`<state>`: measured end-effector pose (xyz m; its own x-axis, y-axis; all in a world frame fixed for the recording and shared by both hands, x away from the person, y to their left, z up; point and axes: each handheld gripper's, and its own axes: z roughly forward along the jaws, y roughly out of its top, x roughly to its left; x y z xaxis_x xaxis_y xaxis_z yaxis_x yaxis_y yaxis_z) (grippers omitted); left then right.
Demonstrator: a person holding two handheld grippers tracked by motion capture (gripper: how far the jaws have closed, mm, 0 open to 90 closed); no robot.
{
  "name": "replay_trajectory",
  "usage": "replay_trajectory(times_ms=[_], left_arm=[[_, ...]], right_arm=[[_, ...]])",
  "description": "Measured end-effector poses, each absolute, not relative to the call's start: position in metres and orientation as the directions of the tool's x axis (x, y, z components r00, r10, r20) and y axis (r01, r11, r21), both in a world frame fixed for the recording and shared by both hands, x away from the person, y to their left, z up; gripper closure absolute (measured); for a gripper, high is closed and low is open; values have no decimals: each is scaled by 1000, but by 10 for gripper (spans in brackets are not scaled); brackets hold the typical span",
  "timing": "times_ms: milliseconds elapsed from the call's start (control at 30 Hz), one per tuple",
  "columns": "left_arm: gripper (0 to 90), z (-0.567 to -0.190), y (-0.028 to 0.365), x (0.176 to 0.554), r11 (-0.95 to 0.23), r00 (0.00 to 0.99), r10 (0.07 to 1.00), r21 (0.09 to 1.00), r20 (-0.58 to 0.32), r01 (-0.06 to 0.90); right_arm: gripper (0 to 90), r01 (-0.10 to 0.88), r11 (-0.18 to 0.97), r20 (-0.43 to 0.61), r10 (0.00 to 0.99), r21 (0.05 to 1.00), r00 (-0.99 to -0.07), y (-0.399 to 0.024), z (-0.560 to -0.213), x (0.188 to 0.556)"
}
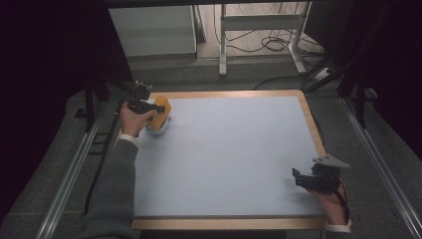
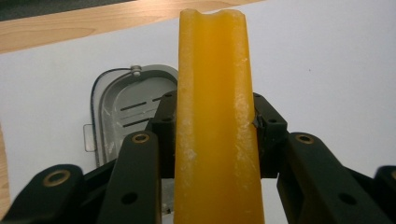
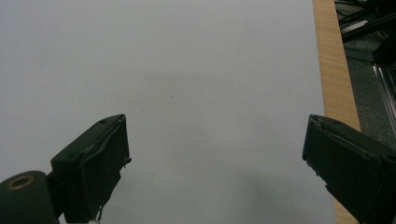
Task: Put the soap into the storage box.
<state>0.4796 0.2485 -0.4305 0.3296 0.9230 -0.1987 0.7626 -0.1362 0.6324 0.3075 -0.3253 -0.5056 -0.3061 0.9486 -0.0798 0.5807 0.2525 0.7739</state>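
A long orange-yellow bar stands upright between the jaws of my left gripper, which is shut on it. Its black fingers press on both sides of the bar. Just below the bar lies a grey-white slotted dish on the white mat. From above, the left gripper holds the orange bar over the dish at the table's far left corner. My right gripper rests near the front right edge. Its jaws stand wide open over bare mat.
The white mat has a wooden border. Metal rails run along both sides of the table. Beyond the far edge stand a white table frame and cables on the floor.
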Motion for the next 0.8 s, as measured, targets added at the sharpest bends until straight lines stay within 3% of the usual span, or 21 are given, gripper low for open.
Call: replay_trajectory(times_ms=[800], left_arm=[[614,-444,264,502,-61,242,945,610,-219,790]], right_arm=[[72,588,248,-77,951,770,-299,-329,-507,308]])
